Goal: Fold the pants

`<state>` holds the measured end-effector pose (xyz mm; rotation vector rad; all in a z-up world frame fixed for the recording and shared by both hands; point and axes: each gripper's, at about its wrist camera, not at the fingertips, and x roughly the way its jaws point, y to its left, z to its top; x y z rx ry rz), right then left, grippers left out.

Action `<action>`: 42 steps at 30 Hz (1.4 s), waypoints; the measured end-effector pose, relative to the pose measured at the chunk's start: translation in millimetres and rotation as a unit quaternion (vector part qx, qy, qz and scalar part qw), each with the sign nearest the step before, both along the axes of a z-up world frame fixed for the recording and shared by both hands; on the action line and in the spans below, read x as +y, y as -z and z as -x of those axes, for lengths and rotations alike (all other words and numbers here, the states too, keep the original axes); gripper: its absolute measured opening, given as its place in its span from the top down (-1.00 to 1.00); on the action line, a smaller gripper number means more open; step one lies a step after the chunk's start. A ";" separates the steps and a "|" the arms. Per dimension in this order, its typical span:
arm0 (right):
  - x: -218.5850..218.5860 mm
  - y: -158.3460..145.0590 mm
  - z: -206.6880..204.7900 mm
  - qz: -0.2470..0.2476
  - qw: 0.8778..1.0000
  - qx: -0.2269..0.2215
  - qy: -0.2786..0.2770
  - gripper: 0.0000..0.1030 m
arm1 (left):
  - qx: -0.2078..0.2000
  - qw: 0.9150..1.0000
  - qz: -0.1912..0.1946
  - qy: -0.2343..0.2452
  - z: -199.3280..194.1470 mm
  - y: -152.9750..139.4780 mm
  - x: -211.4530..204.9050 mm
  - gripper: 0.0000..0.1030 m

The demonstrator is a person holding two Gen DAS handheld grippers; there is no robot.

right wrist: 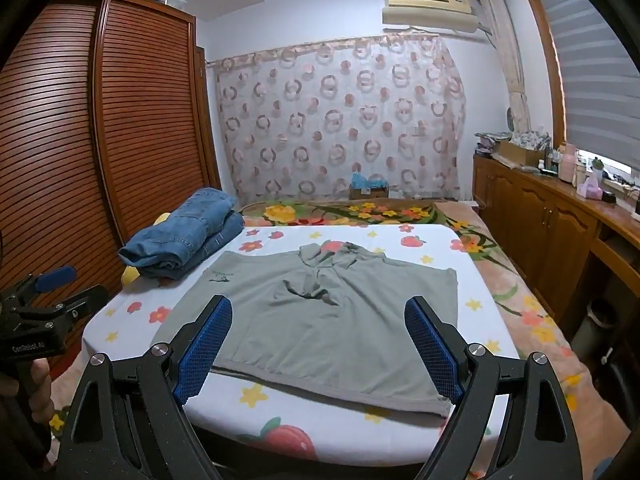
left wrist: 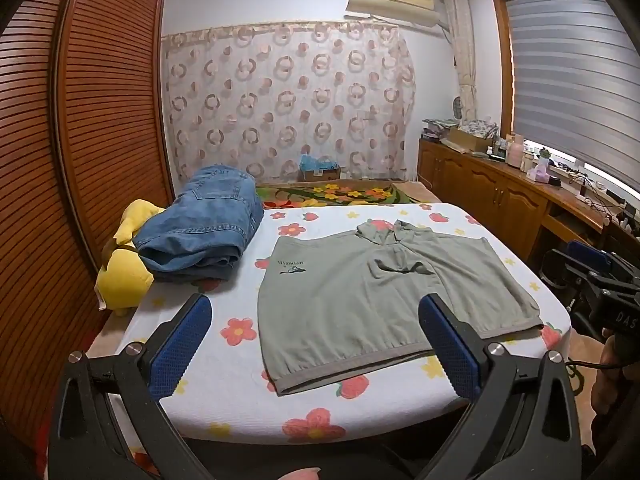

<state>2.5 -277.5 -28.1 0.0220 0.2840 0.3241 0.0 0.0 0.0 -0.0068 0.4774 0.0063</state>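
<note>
Grey-green short pants (left wrist: 340,280) (right wrist: 340,332) lie spread flat on the flower-print bed cover (left wrist: 224,380) (right wrist: 320,420). Their drawstring waist is at the far side and the hems are toward me. A small dark logo sits on the left leg. My left gripper (left wrist: 314,300) hovers open over the near left part of the pants, with nothing between its blue pads. My right gripper (right wrist: 319,300) hovers open over the near hem, also with nothing in it. Each gripper shows at the edge of the other's view: the right one (left wrist: 576,268), the left one (right wrist: 76,284).
Folded blue jeans (left wrist: 204,228) (right wrist: 188,232) rest at the back left of the bed on a yellow plush toy (left wrist: 124,272). A slatted wooden wardrobe (left wrist: 100,100) stands close on the left. A wooden cabinet (left wrist: 500,196) with clutter runs along the right.
</note>
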 end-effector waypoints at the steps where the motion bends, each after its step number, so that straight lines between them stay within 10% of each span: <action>1: -0.3 -0.3 0.0 0.000 1.000 0.000 -0.001 -0.73 | 0.000 1.000 -0.001 0.000 0.1 -0.1 -0.2 -1.00; 42: -1.0 0.0 0.2 -0.004 1.000 0.001 -0.002 -0.73 | -0.003 1.000 -0.004 -0.002 9.2 -17.2 2.9 -1.00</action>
